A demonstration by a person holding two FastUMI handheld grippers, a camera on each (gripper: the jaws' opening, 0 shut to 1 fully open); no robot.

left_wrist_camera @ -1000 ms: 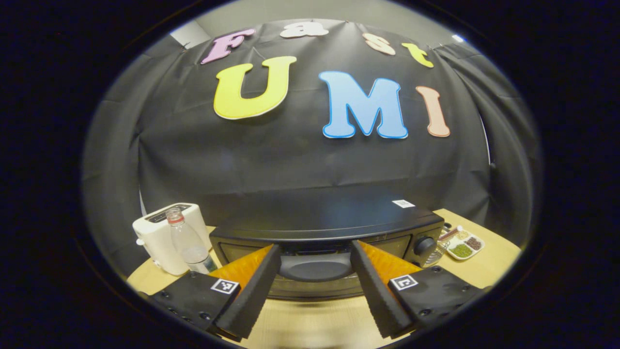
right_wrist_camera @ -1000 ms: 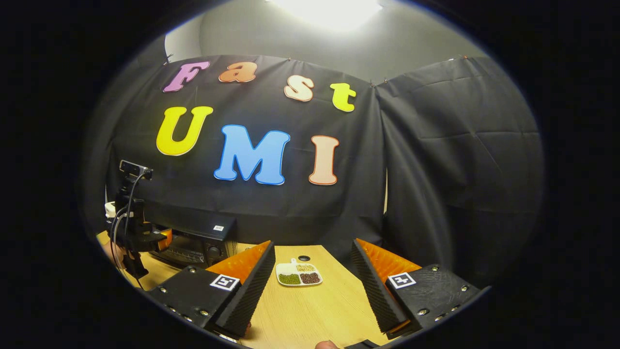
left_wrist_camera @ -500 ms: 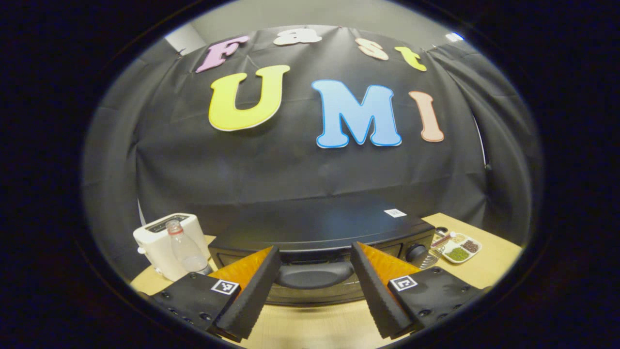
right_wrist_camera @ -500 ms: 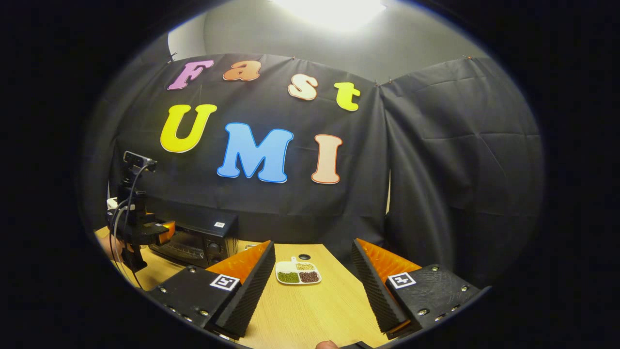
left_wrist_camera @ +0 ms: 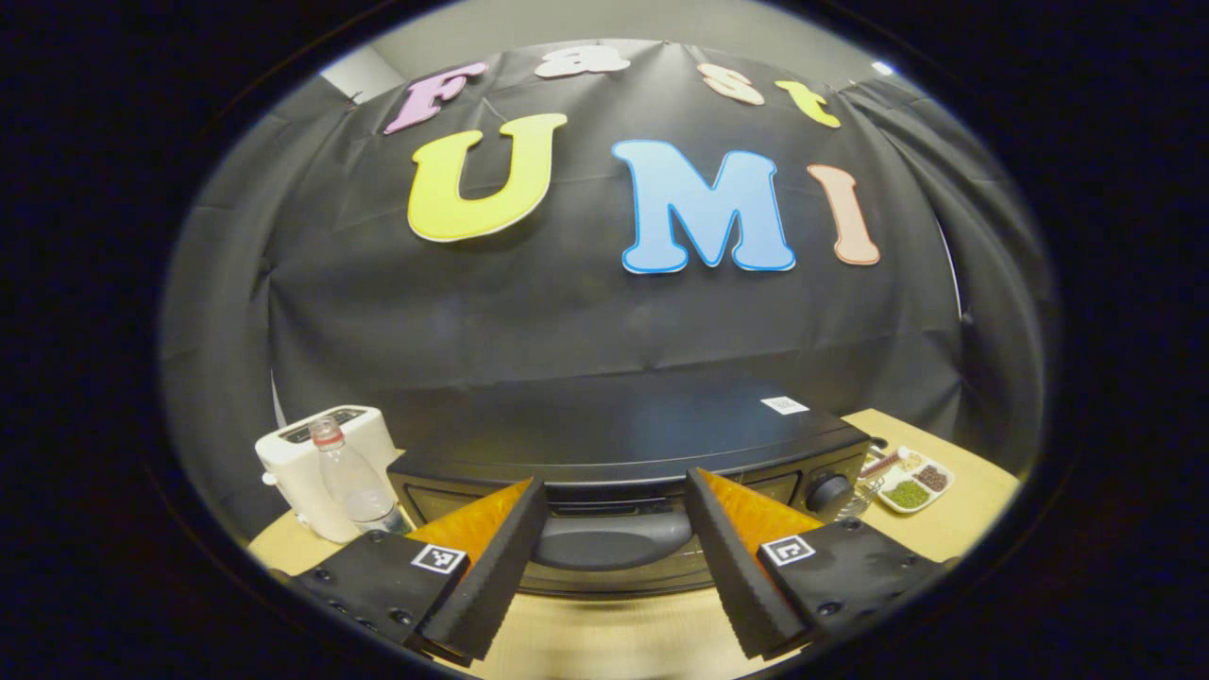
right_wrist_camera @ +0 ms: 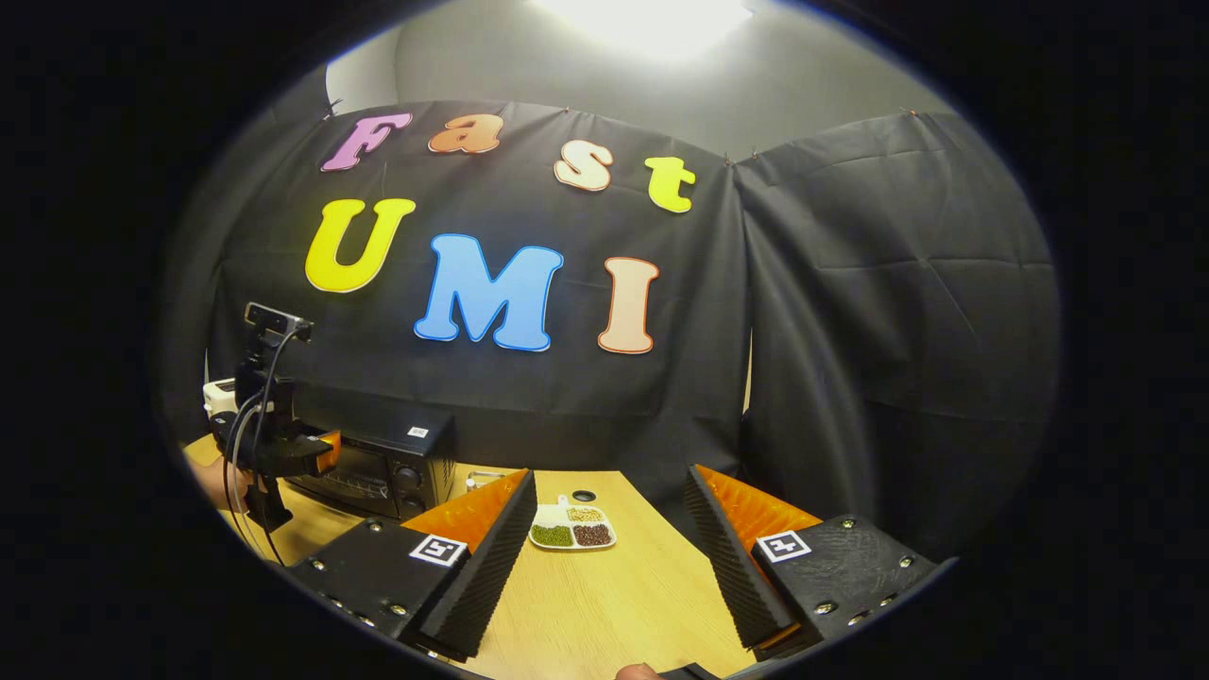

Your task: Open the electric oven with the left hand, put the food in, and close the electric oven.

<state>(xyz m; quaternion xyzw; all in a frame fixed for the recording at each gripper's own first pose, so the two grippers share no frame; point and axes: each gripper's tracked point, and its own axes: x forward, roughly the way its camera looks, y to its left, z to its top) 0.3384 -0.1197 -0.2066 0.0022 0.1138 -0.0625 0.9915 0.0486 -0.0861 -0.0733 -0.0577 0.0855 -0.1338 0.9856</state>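
The black electric oven stands close in front in the left gripper view, door shut. Its wide handle lies between the fingers of my left gripper, which is open and level with it; I cannot tell whether it touches. A white divided plate of food sits on the table to the oven's right. In the right gripper view my right gripper is open over the table, holding nothing. The plate lies just beyond its left finger. Farther left are the oven and the left gripper, held by a hand.
A white toaster and a clear plastic bottle stand left of the oven. The wooden table runs to the black cloth wall behind. A small dark round spot lies behind the plate.
The left gripper has stayed open at the oven handle, shifting only slightly. The right gripper has turned a little, so the plate and oven sit farther left in its view.
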